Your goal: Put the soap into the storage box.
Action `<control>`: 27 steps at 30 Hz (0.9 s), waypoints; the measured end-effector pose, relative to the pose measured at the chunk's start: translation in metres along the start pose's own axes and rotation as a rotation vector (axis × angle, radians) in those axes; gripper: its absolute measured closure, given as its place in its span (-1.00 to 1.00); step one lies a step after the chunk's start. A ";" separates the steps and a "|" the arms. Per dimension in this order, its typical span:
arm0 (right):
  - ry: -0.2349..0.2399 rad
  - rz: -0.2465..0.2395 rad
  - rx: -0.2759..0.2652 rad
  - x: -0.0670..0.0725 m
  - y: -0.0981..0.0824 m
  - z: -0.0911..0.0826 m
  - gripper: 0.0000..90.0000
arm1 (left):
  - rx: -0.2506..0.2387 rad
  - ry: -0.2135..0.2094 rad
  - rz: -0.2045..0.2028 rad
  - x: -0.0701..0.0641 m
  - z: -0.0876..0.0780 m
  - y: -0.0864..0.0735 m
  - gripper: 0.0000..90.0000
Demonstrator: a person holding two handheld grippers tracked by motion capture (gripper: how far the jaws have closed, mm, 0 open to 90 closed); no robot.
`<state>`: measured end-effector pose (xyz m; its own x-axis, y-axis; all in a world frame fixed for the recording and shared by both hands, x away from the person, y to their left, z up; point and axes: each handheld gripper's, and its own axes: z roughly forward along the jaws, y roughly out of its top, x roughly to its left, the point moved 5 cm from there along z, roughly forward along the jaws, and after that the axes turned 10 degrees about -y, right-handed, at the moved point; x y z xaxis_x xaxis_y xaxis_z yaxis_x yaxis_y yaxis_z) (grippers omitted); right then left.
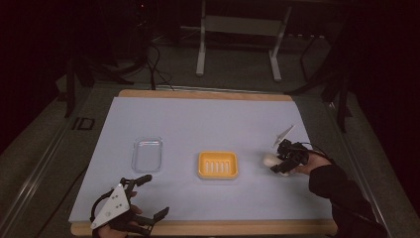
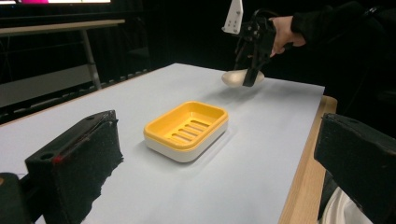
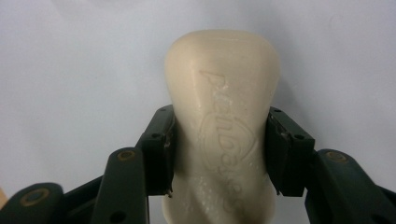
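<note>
That soap bar (image 3: 222, 121) is cream-coloured, rounded, with a raised logo and a slightly wet sheen. The right gripper (image 3: 219, 149) has it clamped by its sides, just above the pale blue mat (image 1: 208, 119) on the right. The yellow soap dish (image 1: 218, 165) sits mid-table with a clear path to it, and a clear lid (image 1: 147, 154) lies further left. The left gripper (image 1: 148, 198) rests near the front edge, jaws spread wide, holding nothing.

Waxy embossed soap bar (image 3: 223, 126); glossy yellow plastic dish (image 2: 187, 129); matt table sheet (image 1: 208, 124).
</note>
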<state>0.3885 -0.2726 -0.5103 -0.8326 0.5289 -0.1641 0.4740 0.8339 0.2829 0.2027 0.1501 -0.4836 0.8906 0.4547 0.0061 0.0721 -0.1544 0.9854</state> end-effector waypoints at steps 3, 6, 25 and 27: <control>-0.002 -0.034 -0.001 0.000 0.002 -0.005 0.11 | 0.000 -0.001 0.000 0.000 0.000 0.000 -0.98; 0.002 -0.060 -0.006 0.002 0.005 -0.011 0.11 | 0.000 -0.002 -0.001 0.000 0.000 0.000 -0.98; 0.026 -0.187 -0.015 0.001 0.030 -0.059 0.10 | 0.000 -0.006 0.000 0.000 0.001 0.000 -0.98; 0.030 -0.212 -0.011 0.002 0.034 -0.065 0.11 | 0.000 -0.007 0.000 0.000 0.001 0.000 -0.98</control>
<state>0.3839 -0.2534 -0.4398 -0.9217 0.3367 -0.1924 0.2843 0.9241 0.2552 0.2028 0.1495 -0.4836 0.8937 0.4486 0.0050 0.0718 -0.1541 0.9854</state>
